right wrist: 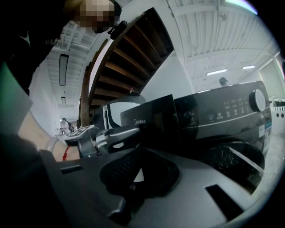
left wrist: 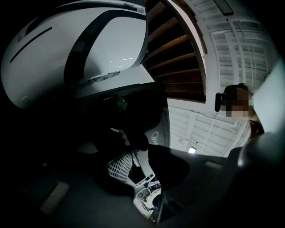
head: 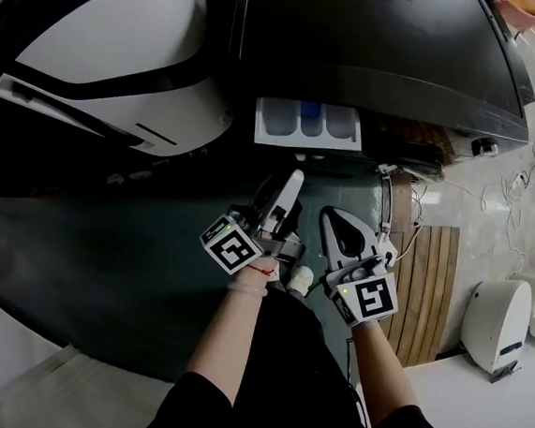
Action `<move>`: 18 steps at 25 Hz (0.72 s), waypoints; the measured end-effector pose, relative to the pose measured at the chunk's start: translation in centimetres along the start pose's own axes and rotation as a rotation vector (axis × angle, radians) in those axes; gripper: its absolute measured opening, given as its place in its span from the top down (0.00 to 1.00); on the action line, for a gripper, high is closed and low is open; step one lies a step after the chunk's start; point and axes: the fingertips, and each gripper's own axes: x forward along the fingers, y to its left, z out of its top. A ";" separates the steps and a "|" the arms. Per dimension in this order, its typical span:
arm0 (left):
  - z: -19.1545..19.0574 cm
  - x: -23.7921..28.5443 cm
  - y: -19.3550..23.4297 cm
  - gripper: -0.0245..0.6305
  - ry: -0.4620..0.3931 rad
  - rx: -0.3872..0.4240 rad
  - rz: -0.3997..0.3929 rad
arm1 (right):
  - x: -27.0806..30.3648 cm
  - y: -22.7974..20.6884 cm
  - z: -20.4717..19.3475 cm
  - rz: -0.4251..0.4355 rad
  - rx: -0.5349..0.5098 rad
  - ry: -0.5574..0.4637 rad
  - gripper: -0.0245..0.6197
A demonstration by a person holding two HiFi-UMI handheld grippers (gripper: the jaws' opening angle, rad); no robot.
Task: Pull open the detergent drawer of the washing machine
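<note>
Left gripper (head: 289, 190) open, right gripper (head: 335, 220) closed, both empty; white detergent drawer (head: 309, 126) protrudes.

Left gripper (left wrist: 141, 164) in the dark foreground, jaws apart, nothing gripped between them. Upper left: a white rounded appliance (left wrist: 49, 58) with a dark band. Upper right: underside of a wooden staircase (left wrist: 178, 58), white ceiling (left wrist: 205, 129) below it.

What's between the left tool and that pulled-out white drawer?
Nothing. In the head view, only a bare gap over the dark floor separates the left tool from the drawer.
</note>
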 end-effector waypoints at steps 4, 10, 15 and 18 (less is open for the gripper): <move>-0.1 -0.4 -0.2 0.78 0.003 0.003 0.000 | -0.1 0.2 0.0 0.008 -0.019 -0.021 0.94; -0.5 -1.2 -0.5 0.79 0.009 -0.003 -0.007 | -0.2 0.8 0.1 0.020 -0.031 -0.024 0.94; -0.9 -1.7 -1.0 0.79 0.007 -0.004 -0.016 | -0.8 1.0 -0.2 0.013 -0.032 -0.024 0.94; -1.3 -2.3 -1.6 0.79 0.016 -0.007 -0.024 | -1.4 1.7 -0.4 0.014 -0.033 -0.024 0.94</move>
